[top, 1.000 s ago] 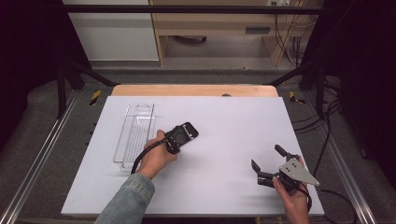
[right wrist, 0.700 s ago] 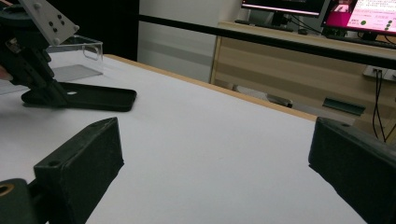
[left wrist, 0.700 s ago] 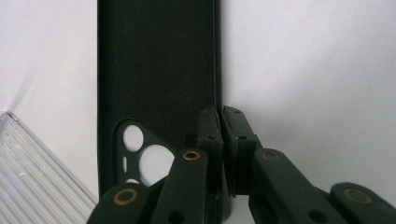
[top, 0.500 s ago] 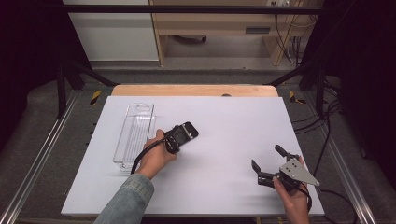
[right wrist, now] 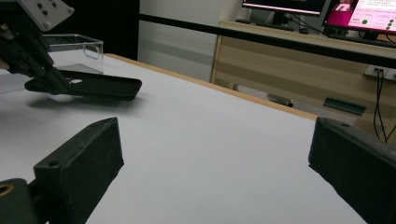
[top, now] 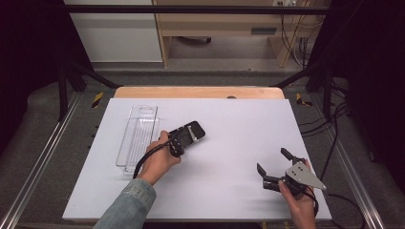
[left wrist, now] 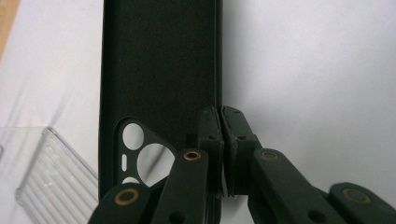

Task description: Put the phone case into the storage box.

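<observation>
The left gripper (top: 184,139) has its jaws clamped on one long edge of a black phone case (left wrist: 159,74), near the camera cutout, and holds it just above the white counter (top: 239,124), right beside the clear plastic tray (top: 138,138). The right gripper (top: 277,167) waits well apart at the near right, jaws wide and empty. This looks like the carrying step. Next, I'd guess, the case needs swinging over the tray, levelling, and lowering inside its walls before letting go.

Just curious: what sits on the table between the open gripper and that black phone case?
Nothing: in the high view, bare white table separates the right gripper from the phone case.
</observation>
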